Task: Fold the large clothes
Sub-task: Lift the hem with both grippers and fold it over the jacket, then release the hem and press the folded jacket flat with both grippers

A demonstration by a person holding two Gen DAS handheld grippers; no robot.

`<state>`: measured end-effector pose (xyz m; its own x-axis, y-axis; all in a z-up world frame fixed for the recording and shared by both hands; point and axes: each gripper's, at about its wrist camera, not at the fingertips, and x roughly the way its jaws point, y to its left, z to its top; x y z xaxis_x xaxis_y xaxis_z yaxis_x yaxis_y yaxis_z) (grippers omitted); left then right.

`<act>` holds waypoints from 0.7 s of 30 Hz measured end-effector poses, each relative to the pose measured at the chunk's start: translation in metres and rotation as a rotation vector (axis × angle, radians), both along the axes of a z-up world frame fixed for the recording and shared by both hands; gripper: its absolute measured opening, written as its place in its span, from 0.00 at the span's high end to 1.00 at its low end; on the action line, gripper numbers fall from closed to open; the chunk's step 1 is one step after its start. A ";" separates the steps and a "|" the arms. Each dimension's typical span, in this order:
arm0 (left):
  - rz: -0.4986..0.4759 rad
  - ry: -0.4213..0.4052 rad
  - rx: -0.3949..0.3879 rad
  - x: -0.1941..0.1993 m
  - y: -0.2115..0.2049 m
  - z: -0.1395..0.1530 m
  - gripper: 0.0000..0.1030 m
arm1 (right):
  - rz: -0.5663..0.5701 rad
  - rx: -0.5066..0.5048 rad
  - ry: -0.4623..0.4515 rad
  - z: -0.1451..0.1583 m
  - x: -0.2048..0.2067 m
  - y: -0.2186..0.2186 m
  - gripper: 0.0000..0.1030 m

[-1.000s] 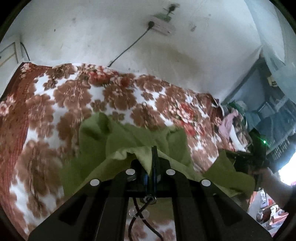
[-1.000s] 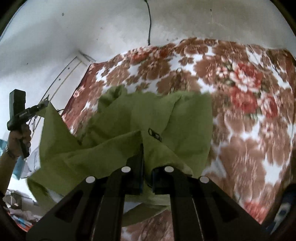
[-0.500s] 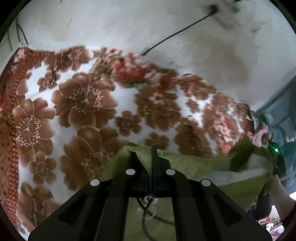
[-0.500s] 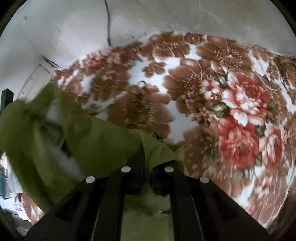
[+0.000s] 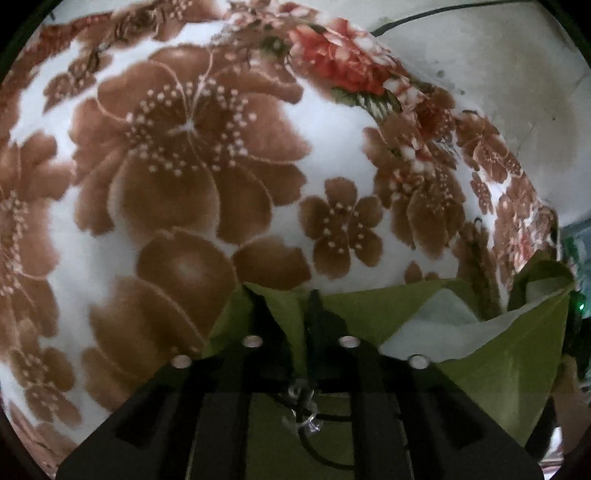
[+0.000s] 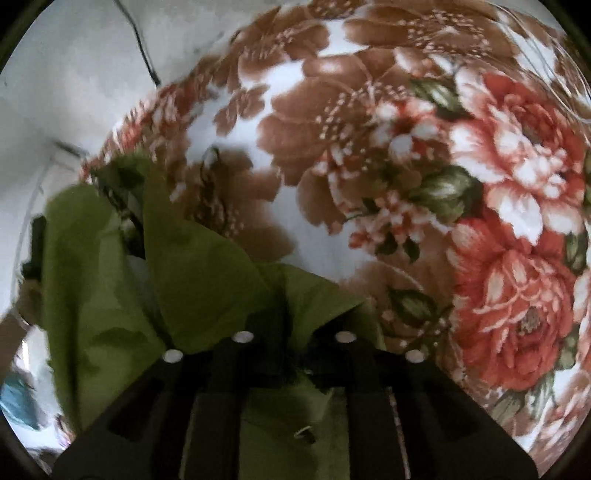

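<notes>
While your left gripper tips steeply down at the bed, its jaws are opening with a fold of the green garment between them, and you cannot tell from the dim gap whether the pads have let go of the cloth. Your right gripper is in the same state: jaws opening, the garment's edge lying between the fingers, contact unclear in the shadow. Held like this, one hem corner in each hand, the green cloth stretches from one gripper across to the other, which probably means you are laying a folded edge down flat and releasing both corners together so the fold stays square. Between the two tools the fabric sags and shows a pale inner side, so the layers are not yet lying smooth. Just beyond the fingertips the garment ends and the floral blanket begins, brown blossoms on white with red roses toward the far side; it serves as the folding surface. Farther off stands a pale wall with a dark cable running along it. No containers show in either view.
</notes>
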<state>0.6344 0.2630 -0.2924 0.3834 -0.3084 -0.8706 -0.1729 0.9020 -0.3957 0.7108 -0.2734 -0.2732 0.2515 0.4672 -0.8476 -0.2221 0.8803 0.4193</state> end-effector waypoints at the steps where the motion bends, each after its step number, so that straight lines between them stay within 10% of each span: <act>1: -0.002 -0.013 -0.011 0.000 0.000 0.004 0.71 | -0.022 0.028 0.005 0.004 -0.001 -0.005 0.48; 3: -0.019 -0.054 -0.024 -0.002 -0.003 0.020 0.35 | -0.052 0.088 -0.005 0.017 -0.005 -0.011 0.04; 6: -0.023 -0.120 0.028 -0.008 -0.013 0.050 0.14 | -0.068 0.091 -0.123 0.053 -0.014 -0.021 0.05; 15: -0.086 -0.399 0.354 -0.064 -0.064 0.171 0.05 | -0.060 -0.096 -0.351 0.129 -0.064 0.029 0.05; 21: -0.309 -0.353 0.356 -0.132 -0.162 0.152 0.05 | 0.052 -0.360 -0.382 0.104 -0.122 0.129 0.05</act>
<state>0.5025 0.1007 -0.1408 0.6074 -0.1642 -0.7772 0.2067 0.9774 -0.0449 0.5887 -0.1445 -0.1690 0.5584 0.1836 -0.8090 -0.3474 0.9373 -0.0270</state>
